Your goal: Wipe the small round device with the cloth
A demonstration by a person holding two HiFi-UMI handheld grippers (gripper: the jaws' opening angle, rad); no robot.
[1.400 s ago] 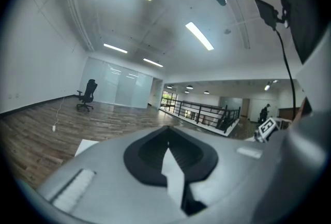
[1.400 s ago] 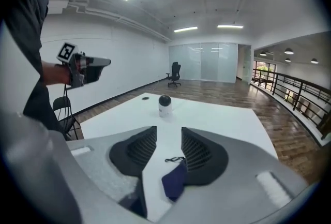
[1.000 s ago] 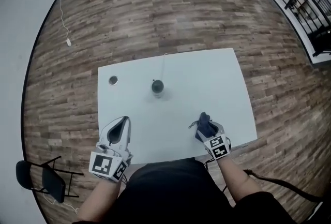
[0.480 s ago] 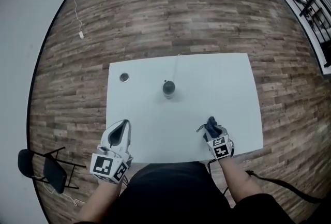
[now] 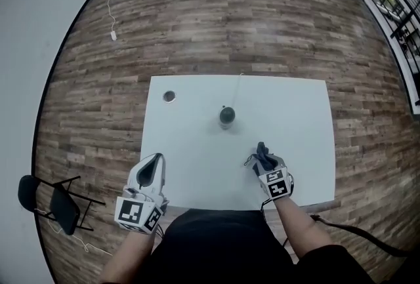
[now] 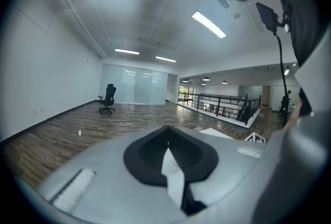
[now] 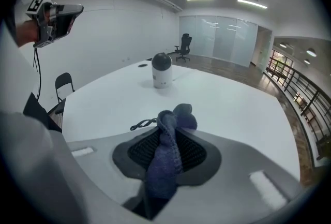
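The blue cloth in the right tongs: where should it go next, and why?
Probably forward to the round device. The right tongs have just been closing on the cloth, which sits pinched between them, while the device stands apart, untouched, farther across the table.

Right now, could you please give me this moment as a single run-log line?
right gripper: jaws just closing, pinching cloth | left gripper: shut, empty | small round device: upright on table, untouched | wipe: not yet begun
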